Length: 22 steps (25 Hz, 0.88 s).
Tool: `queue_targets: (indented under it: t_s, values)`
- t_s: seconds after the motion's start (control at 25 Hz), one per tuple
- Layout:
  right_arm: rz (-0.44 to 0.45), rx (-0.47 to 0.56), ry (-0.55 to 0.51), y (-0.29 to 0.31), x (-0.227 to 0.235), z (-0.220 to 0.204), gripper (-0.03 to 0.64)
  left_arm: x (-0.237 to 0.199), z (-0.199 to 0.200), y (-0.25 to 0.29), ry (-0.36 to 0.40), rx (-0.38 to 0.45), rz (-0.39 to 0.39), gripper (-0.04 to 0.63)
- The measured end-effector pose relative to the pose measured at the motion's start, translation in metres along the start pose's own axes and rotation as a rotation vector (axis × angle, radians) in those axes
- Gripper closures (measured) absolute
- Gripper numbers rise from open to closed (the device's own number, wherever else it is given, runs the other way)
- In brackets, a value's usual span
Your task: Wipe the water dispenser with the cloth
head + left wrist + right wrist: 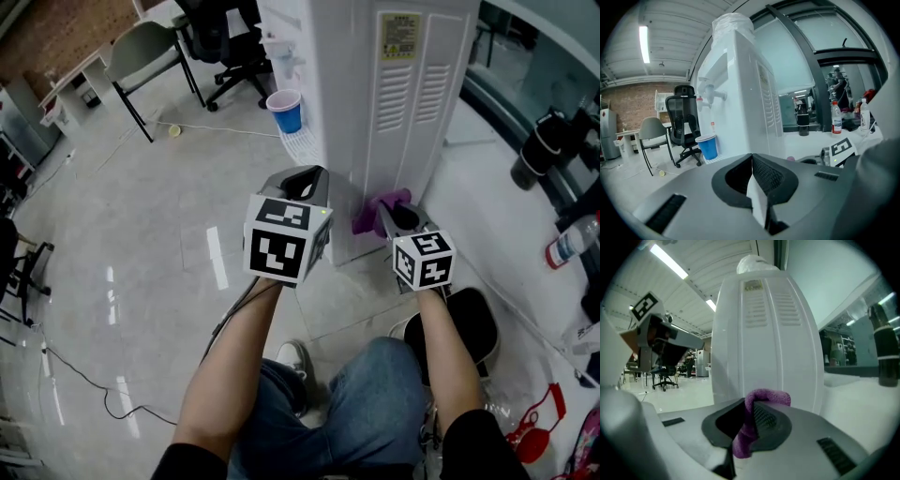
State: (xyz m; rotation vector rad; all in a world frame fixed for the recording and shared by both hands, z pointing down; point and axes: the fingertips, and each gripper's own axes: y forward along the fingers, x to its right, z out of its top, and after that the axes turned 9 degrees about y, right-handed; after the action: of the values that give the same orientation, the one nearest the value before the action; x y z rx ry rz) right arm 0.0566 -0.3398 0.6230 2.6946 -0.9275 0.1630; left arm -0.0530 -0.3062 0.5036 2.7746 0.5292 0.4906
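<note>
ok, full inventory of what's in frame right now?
water dispenser: 1, white, upright on the floor ahead
cup: 1, blue, at the dispenser's front below the taps
cloth: 1, purple, by the dispenser's lower side panel
office chair: 1, black, beyond the dispenser
chair: 1, grey, top left
flask: 1, black, upper right
bottle: 1, clear with red label, right edge
cable: 1, dark, floor at left
left hand-held gripper: 1, grey, jaws together, empty
right hand-held gripper: 1, grey, shut on the cloth
</note>
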Motion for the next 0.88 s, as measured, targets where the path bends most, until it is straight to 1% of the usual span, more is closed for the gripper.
queue_targets:
  t_s: [0.12,0.24,0.36,0.44,0.6,0.8,0.88]
  values:
    - [0.053,0.085,-0.026,-0.014,-0.018,0.054,0.584,0.0,0.011,0.0,0.015,0.017,-0.021,0.569]
    - [0.109,0.153,-0.025,-0.029,-0.033,0.103,0.584,-0.003,0.023,-0.004,0.006,0.043,-0.026,0.569]
    - [0.153,0.21,-0.056,-0.045,-0.048,0.149,0.584,-0.008,0.034,-0.009,-0.001,0.067,-0.023,0.569]
    - [0.18,0.242,-0.091,-0.053,-0.058,0.179,0.584,-0.015,0.039,-0.011,-0.01,0.079,-0.013,0.569]
    - [0.206,0.292,-0.181,-0.065,-0.078,0.235,0.584,-0.025,0.041,-0.013,-0.046,0.103,0.006,0.569]
    - [0.24,0.368,-0.27,-0.081,-0.113,0.308,0.584,-0.03,0.036,-0.018,-0.072,0.094,0.014,0.569]
    - [0.256,0.396,-0.307,-0.086,-0.126,0.335,0.584,-0.03,0.034,-0.018,-0.069,0.087,0.014,0.57]
